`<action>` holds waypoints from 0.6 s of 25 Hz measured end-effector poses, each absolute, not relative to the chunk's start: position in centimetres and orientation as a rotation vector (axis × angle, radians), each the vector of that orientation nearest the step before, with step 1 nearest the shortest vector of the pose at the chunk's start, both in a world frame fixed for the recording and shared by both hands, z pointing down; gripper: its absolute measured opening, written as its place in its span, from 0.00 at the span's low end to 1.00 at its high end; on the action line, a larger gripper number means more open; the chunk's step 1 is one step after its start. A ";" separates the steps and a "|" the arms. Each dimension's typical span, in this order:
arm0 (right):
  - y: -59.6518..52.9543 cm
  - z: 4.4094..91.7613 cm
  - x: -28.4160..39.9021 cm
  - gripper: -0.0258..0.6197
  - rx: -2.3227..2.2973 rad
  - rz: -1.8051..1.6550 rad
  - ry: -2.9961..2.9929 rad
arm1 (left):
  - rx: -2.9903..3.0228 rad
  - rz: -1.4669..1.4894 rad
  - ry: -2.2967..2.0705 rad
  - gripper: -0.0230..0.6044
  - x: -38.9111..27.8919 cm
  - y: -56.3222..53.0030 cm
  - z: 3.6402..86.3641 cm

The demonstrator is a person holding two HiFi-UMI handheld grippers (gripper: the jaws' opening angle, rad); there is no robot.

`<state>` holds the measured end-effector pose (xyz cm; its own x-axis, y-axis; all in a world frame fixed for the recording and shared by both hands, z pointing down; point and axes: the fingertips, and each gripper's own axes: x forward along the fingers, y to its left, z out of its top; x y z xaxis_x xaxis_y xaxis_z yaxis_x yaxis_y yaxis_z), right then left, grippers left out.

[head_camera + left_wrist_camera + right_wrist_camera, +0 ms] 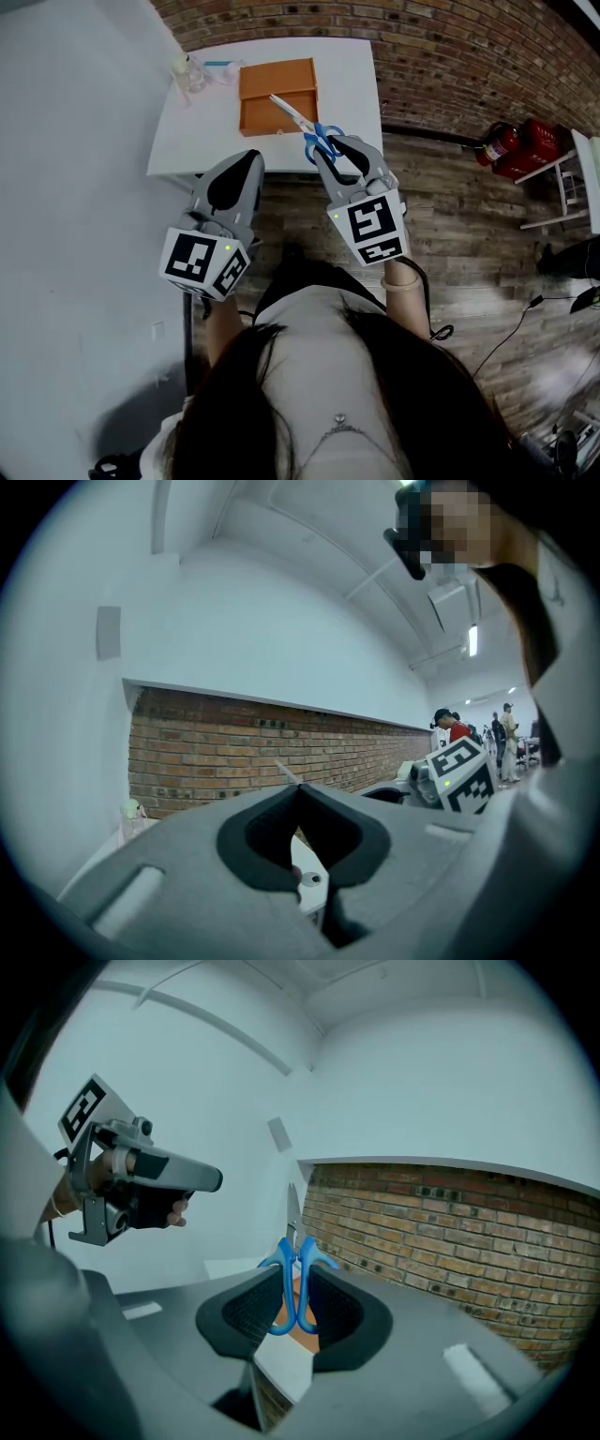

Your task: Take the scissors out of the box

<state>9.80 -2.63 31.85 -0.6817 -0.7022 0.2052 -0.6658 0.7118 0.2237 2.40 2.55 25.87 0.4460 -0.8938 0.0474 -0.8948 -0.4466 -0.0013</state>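
A: Where are the scissors [305, 127] to be found?

B: They are pinched by the blue handles in the right tongs [330, 155]. The handles are seen pressed flat between the two pads in the right gripper view, with the closed blades sticking out ahead.

A: And in relation to the box [278, 80]?

B: From the head view, the blades are pointed toward the orange box and their tip is seen over its near half. The handles are over the near edge of the white counter [192, 131]. Whether the tip is touching the box cannot be told.

A: How are the left tongs [246, 164] set?

B: They are pressed together at the tips, with nothing gripped between them. They are held just beside the right tongs, at the near edge of the counter and to the left of the box.

A: Is anything else placed on the counter?

B: A small clear item [187, 73] is seen at the far left corner, apart from the box.
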 end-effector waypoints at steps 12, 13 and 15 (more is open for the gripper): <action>-2.9 29.2 9.7 0.19 1.144 -0.230 -2.707 | 2.692 0.087 -1.603 0.04 2.5 1.2 25.6; -3.0 28.9 9.7 0.19 1.151 -0.233 -2.709 | 2.698 0.091 -1.596 0.04 2.4 1.0 25.5; -3.1 28.5 9.5 0.19 1.168 -0.237 -2.715 | 2.710 0.101 -1.581 0.04 2.3 0.8 25.5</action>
<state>9.51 -3.05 28.50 -0.6764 -0.7299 0.0988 -0.7018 0.6794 0.2144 2.29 0.77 25.48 0.4906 -0.8695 0.0570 -0.8697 -0.4927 -0.0304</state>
